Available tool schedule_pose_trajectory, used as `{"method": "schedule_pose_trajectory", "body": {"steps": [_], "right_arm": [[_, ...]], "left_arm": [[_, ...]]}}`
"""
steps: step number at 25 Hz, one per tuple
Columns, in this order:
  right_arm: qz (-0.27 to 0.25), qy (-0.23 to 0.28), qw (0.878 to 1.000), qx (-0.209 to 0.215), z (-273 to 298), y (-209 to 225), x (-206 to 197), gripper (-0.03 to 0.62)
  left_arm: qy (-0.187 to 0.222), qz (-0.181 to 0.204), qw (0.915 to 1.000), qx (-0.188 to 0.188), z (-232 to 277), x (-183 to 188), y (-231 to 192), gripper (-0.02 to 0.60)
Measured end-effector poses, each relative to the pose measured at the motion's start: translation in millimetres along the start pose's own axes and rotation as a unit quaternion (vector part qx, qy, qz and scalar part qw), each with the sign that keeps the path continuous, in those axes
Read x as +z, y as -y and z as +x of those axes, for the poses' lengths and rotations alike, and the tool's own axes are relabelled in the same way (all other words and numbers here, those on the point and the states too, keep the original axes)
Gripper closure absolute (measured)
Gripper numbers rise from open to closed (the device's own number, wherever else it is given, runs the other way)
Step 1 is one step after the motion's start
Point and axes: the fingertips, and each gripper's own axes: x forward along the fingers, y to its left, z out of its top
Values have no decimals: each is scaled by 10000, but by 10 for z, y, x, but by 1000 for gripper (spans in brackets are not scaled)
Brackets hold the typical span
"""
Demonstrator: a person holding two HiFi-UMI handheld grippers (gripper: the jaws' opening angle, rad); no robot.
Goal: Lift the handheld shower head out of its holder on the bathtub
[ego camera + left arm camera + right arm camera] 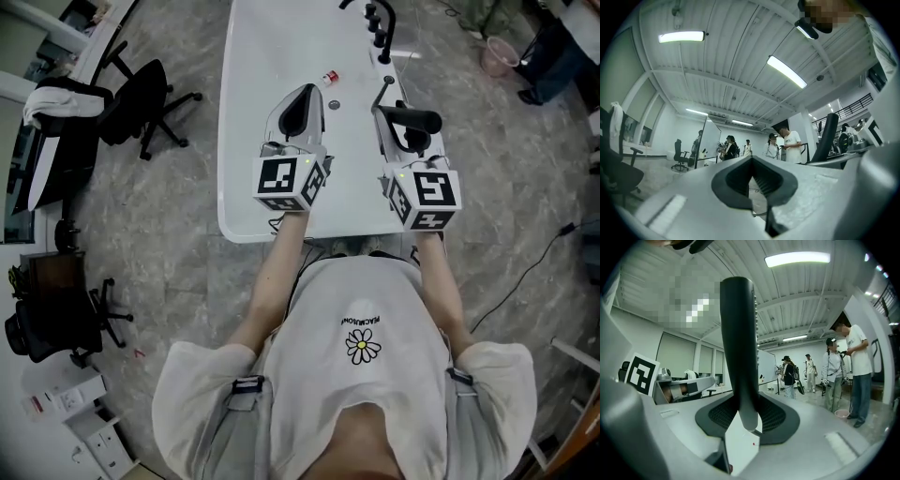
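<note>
The black handheld shower head (417, 121) lies crosswise in my right gripper (401, 114), above the right rim of the white bathtub (253, 141). In the right gripper view its dark handle (738, 343) rises straight up between the jaws, which are shut on it. A thin grey hose (383, 92) runs from it toward the black tap fittings (380, 23) at the tub's far right. My left gripper (302, 96) hovers over the tub's middle. In the left gripper view the left gripper (751, 168) is shut with nothing between its pads (764, 180).
A small red and white object (330, 77) lies in the tub. Black office chairs (141, 103) stand on the floor to the left and a pink bucket (501, 54) at the far right. Several people (834, 371) stand across the room.
</note>
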Motion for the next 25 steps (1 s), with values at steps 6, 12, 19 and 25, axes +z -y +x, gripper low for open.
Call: {"method": "schedule_pose_trajectory", "body": {"steps": [6,12,19,25], "right_arm": [[4,138,9999,-102,-27,204,87,441],[-58,163,9997,-147,28,305,144,441],[-110,141,9996,-223,48,405,117,441],[-104,175,9995,-240,71,453,121,441]], "left_arm": [[20,13,10000,-66,88,-2,137,581],[-56,4,9999,-109,170,-49,165,581],[-50,-44,9998,-167,257,-72,172,581],[-36,-70,9997,-209,334,-81,186,581]]}}
